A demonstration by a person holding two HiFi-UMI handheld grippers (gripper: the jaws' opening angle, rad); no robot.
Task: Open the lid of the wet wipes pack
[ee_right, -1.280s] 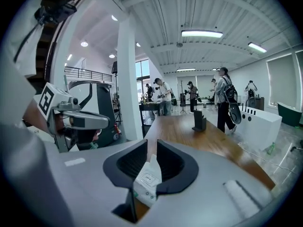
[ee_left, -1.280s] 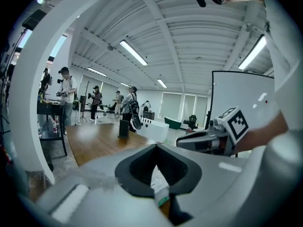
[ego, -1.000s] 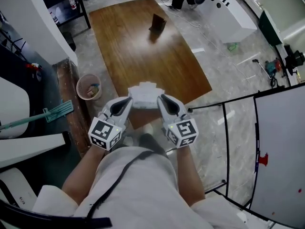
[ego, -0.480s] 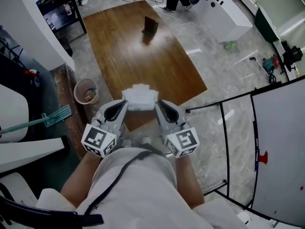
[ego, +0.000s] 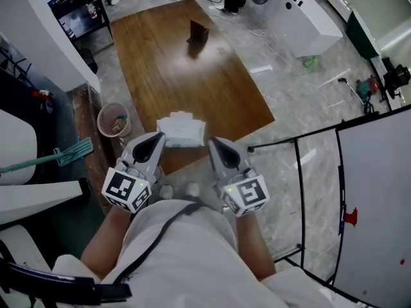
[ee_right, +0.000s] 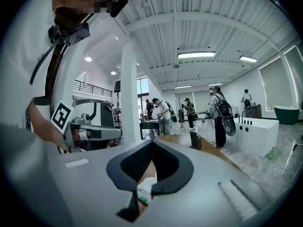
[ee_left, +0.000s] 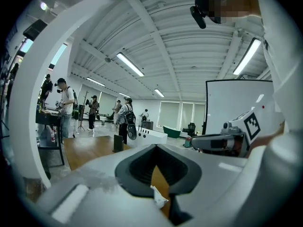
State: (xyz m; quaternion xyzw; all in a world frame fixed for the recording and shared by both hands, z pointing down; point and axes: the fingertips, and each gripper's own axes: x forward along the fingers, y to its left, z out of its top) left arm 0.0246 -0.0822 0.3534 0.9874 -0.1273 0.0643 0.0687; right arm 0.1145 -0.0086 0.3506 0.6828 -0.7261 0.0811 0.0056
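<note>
The left gripper [ego: 158, 138] and right gripper [ego: 212, 145] are each clamping, jaws closed, on one side of the wet wipes pack [ego: 182, 129], holding it at the wooden desk's [ego: 192, 76] near edge.

- No words, brands or numbers are legible.
- Square coded markers [ego: 126, 189] stand on the left gripper [ego: 156, 141], 8 o'clock, and right gripper [ego: 215, 147], 5 o'clock.

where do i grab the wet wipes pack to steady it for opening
Probably its left end, from the left, with the left gripper beside that corner. The wet wipes pack lies flat by the table edge, long side across, so an end pinch leaves the top free. The lid's tab is too small to see.
</note>
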